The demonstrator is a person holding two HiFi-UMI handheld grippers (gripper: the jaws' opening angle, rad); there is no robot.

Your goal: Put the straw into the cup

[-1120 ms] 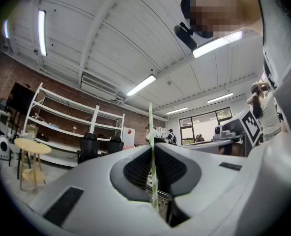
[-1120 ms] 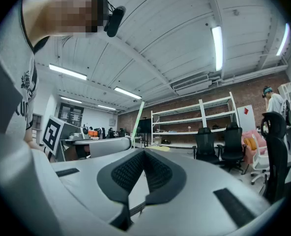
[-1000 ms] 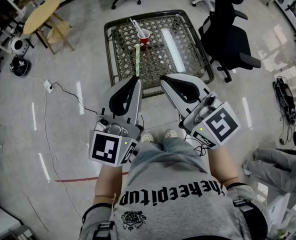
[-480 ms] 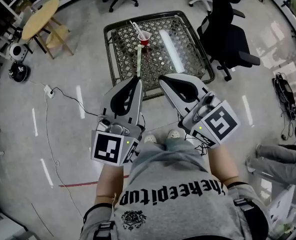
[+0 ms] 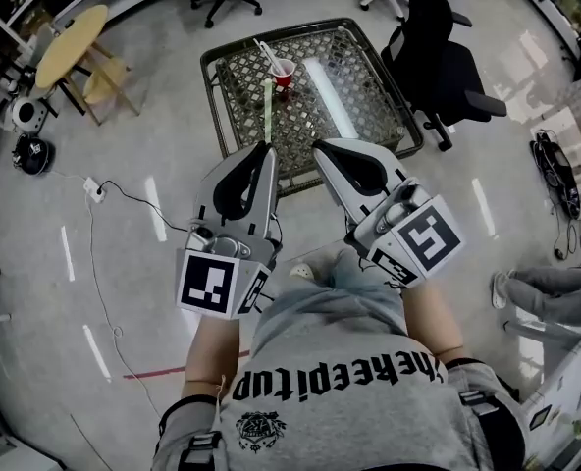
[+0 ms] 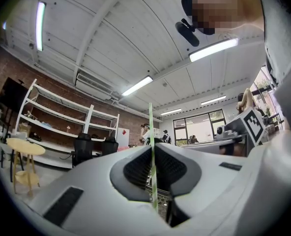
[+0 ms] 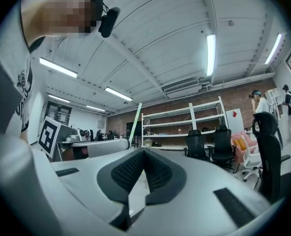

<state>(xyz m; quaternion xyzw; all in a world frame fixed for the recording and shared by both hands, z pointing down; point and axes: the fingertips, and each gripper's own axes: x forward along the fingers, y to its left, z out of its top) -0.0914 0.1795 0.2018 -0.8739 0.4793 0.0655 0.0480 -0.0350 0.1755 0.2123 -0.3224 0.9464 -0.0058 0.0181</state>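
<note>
At the near edge of a wire-mesh table (image 5: pixel 241 86), the left gripper (image 5: pixel 266 151) is clamped tight on a pale green straw (image 5: pixel 269 116), which juts forward from its jaws toward a red cup (image 5: pixel 283 71) on the table's far side. A white straw (image 5: pixel 267 55) stands in that cup. The right gripper (image 5: pixel 320 148), alongside, has its jaws pressed together on nothing.
</note>
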